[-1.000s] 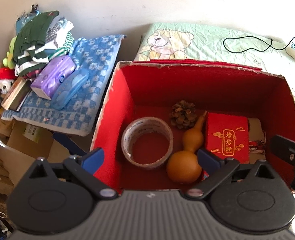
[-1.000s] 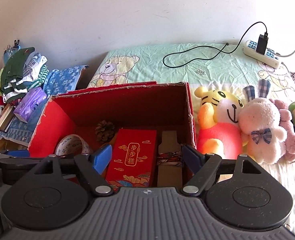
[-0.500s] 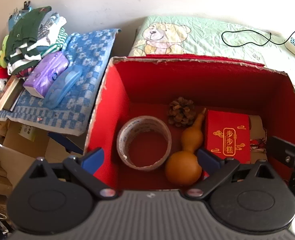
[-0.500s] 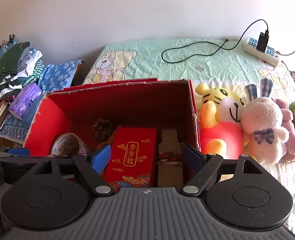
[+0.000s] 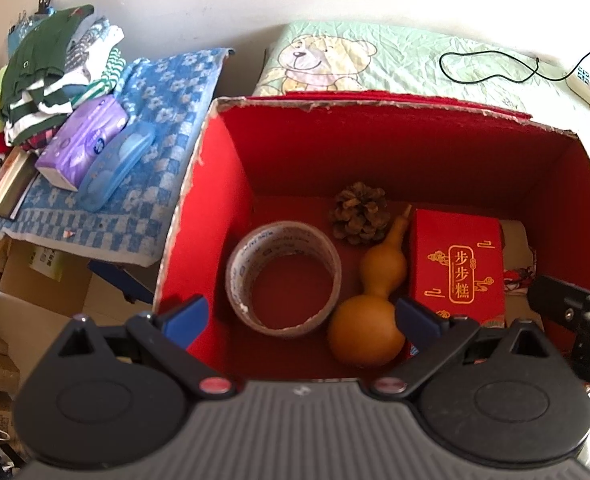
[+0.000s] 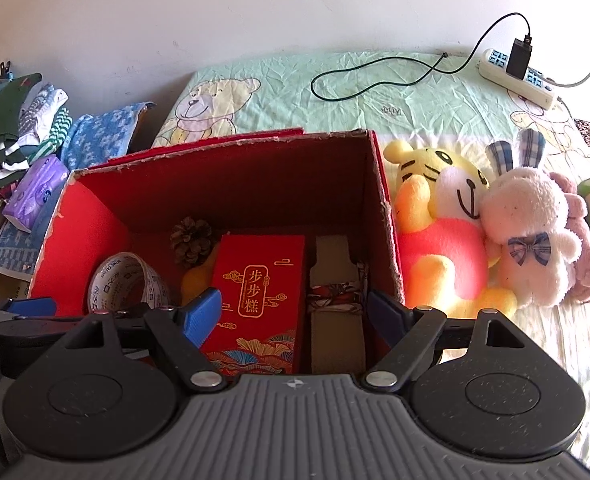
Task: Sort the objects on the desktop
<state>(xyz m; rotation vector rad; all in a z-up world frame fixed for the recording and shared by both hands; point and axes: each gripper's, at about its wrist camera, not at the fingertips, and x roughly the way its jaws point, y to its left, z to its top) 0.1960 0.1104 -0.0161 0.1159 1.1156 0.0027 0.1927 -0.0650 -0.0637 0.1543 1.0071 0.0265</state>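
Left wrist view: left gripper (image 5: 301, 314) spread wide, nothing held, hovering over the near edge of the red box (image 5: 375, 140). Tape roll (image 5: 283, 278) lies betw. the fingers, flat on the box floor; gourd (image 5: 369, 308) just inside the right finger, bulb nearest, neck pointing away, touching the roll. Pine cone (image 5: 360, 213) beyond the gourd tip. Red gift box (image 5: 457, 268) just past the right fingertip, beside the gourd. Outside the left finger: blue checked cloth (image 5: 167, 120) w/ purple tissue pack (image 5: 83, 140), blue case (image 5: 117, 166), folded clothes (image 5: 51, 68).

Right wrist view: right gripper (image 6: 295, 310) also spread apart, empty. Red gift box (image 6: 257, 296) and a tan cardboard piece (image 6: 335, 300) sit betw. the fingers, side by side. Tape roll (image 6: 129, 284) left of the left finger; pine cone (image 6: 191, 240) further ahead. Plush toys (image 6: 487, 232) right of the right finger, outside the box wall. Power strip (image 6: 515, 76) and black cable (image 6: 379, 80) far ahead on the sheet.
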